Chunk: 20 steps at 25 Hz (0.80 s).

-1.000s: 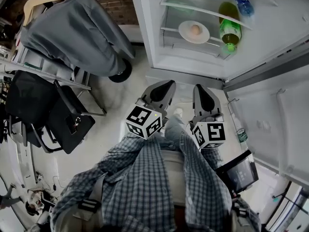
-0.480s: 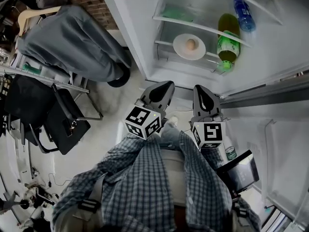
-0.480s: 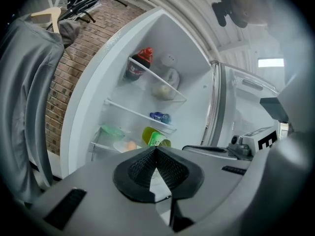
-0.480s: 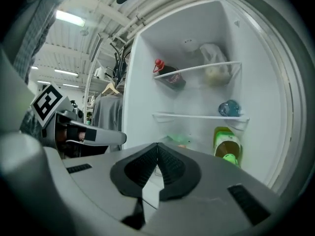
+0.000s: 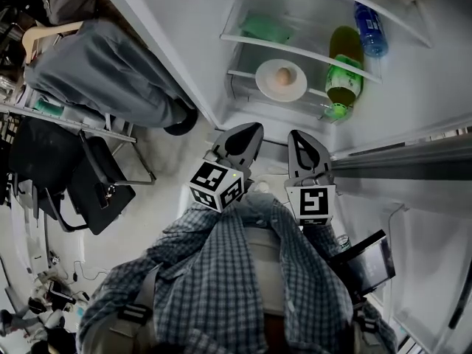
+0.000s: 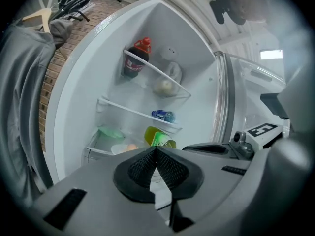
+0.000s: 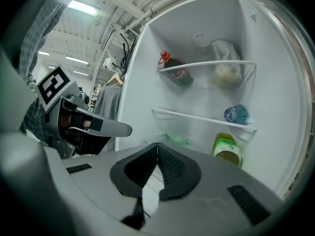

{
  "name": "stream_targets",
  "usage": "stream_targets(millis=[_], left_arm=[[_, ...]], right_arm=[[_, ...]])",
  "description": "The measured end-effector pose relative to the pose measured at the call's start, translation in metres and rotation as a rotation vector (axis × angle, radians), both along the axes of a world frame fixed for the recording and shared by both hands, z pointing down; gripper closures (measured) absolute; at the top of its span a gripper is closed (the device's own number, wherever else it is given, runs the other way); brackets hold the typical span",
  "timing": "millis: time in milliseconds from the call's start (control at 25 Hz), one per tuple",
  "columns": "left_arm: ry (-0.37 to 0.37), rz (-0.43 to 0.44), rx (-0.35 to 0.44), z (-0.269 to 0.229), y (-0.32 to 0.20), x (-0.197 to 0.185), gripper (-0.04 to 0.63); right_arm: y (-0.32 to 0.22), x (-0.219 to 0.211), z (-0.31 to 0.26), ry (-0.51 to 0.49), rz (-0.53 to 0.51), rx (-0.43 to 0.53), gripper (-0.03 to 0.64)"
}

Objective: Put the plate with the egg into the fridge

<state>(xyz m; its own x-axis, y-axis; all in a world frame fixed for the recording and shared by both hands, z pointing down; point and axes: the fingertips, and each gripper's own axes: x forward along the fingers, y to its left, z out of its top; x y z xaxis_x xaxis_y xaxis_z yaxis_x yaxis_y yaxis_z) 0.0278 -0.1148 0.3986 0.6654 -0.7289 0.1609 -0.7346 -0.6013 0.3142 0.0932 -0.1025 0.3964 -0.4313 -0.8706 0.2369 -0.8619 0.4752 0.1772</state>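
The white plate (image 5: 280, 80) with a brown egg (image 5: 282, 75) rests on a low shelf inside the open fridge (image 5: 184, 72). In the left gripper view the plate (image 6: 120, 148) shows just above the jaws. My left gripper (image 5: 251, 130) and right gripper (image 5: 296, 136) are held side by side close to the body, below the fridge's open front and apart from the plate. Both are shut with nothing between the jaws, as the left gripper (image 6: 156, 152) and right gripper (image 7: 157, 150) also show in their own views.
A green bottle (image 5: 341, 80) and a blue bottle (image 5: 366, 28) lie on shelves right of the plate. A cola bottle (image 6: 135, 60) and a bag (image 7: 224, 65) sit higher up. The fridge door (image 5: 413, 161) stands open at right. A grey jacket (image 5: 110, 65) and a black bag (image 5: 103, 190) are left.
In the head view the fridge interior has slid down and to the left as the person shifts. The plate stays on its shelf. Both grippers remain shut near the body.
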Motion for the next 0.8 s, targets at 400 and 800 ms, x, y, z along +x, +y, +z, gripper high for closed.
stream_targets(millis=[400, 800], left_arm=[[0.042, 0.023, -0.059, 0.005, -0.022, 0.005, 0.589], [0.108, 0.080, -0.152, 0.020, -0.042, 0.009, 0.589]], right_arm=[[-0.023, 0.004, 0.018, 0.158, 0.010, -0.006, 0.611], [-0.049, -0.003, 0.046, 0.448, -0.040, -0.027, 0.609]])
